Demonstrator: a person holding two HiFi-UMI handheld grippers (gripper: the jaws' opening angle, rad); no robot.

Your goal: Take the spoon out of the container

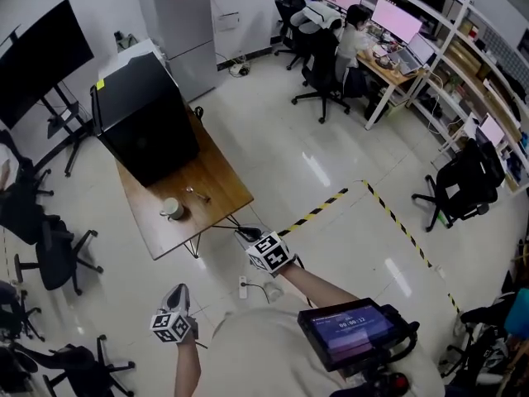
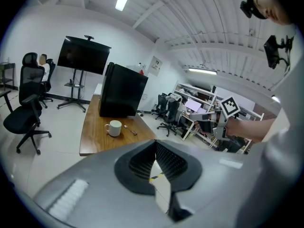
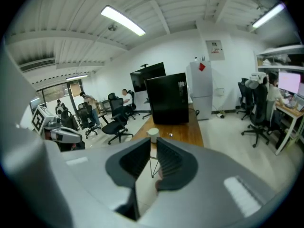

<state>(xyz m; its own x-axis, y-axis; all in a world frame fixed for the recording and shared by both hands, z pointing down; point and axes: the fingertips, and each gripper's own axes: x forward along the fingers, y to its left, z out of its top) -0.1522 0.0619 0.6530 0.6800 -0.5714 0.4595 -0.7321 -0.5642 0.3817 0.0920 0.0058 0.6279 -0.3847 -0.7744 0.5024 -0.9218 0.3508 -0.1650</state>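
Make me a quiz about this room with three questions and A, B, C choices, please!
1. What colour is the mug?
A) white
B) red
C) black

2. Where is the spoon?
A) standing inside the mug
B) lying on the wooden table beside the mug
C) down on the floor

3. What is the right gripper holding?
A) the spoon
B) the mug
C) nothing

Answers:
1 is A: the mug looks white against the brown wood.
2 is B: the spoon lies flat on the tabletop next to the mug, not in it.
3 is C: its jaws stand a little apart, with only the floor and the far-off table showing through the gap.
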